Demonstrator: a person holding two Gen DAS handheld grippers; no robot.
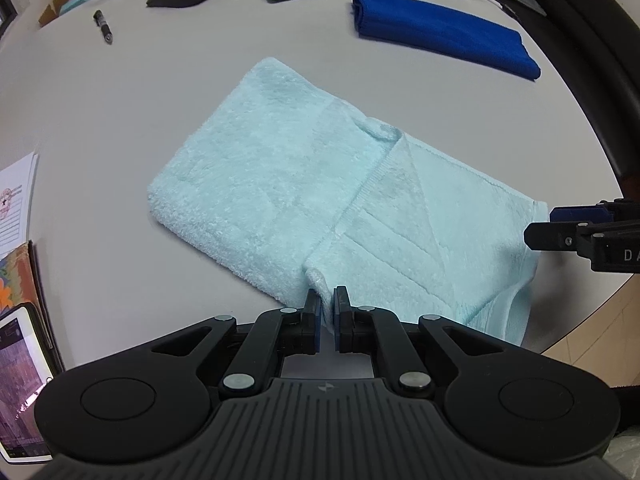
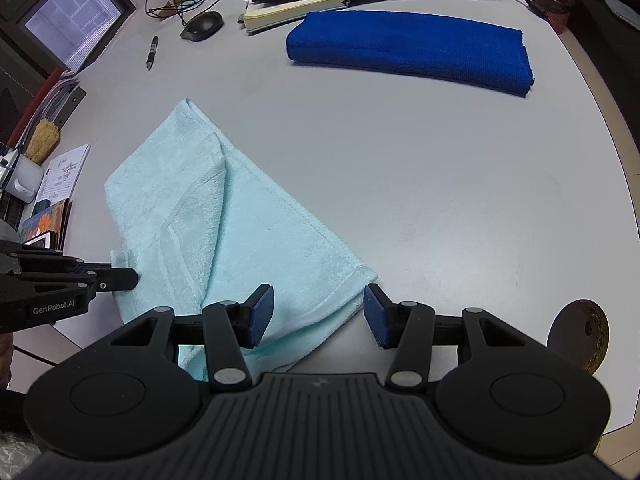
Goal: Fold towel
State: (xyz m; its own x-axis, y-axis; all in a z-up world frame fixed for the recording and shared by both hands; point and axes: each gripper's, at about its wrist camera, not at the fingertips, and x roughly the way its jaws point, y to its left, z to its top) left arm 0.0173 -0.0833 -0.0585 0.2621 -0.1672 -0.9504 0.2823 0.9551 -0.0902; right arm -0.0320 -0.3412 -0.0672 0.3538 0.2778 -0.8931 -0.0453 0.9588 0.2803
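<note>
A light blue towel point(image 1: 304, 200) lies partly folded on the grey table point(image 1: 120, 120); its near end hangs over the table's front edge. My left gripper point(image 1: 327, 312) is shut on the towel's near corner. In the right wrist view the towel point(image 2: 224, 232) lies at the left and my right gripper point(image 2: 318, 312) is open, its fingers on either side of the towel's near right corner. The left gripper point(image 2: 120, 278) shows at the left of that view, at the towel's other corner. The right gripper point(image 1: 544, 226) shows at the right edge of the left wrist view.
A folded dark blue towel point(image 2: 412, 48) lies at the back of the table. A mouse point(image 2: 202, 26), a pen point(image 2: 152, 52), a notebook point(image 2: 288, 10) and cables lie along the far side. Papers and a tablet point(image 1: 20, 384) sit at the left.
</note>
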